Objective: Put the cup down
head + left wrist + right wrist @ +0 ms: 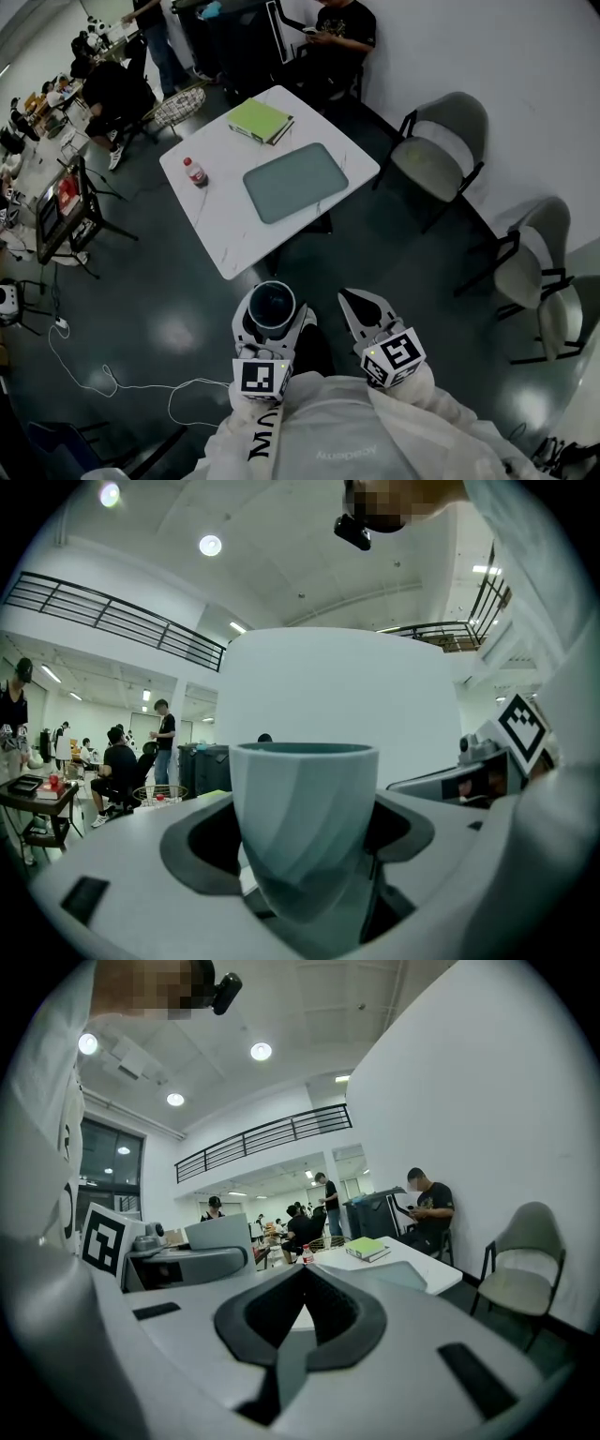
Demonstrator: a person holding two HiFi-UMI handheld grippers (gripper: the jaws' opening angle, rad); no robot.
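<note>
A pale grey-green ribbed cup [272, 307] stands upright between the jaws of my left gripper [271, 319], which is shut on it, held over the dark floor a little short of the white table [214, 220]. In the left gripper view the cup [305, 832] fills the middle of the picture. My right gripper [365, 307] is beside it on the right, shut with its tips together and nothing in it; the right gripper view shows the same gripper [302, 1267] pointing toward the table [417, 1269].
On the table lie a grey-green mat [294, 181], a green book [260, 120] and a small red-capped bottle [195, 172]. Grey chairs [439, 154] stand to the right by the wall. People sit and stand at the far side. A white cable [112, 380] trails on the floor at left.
</note>
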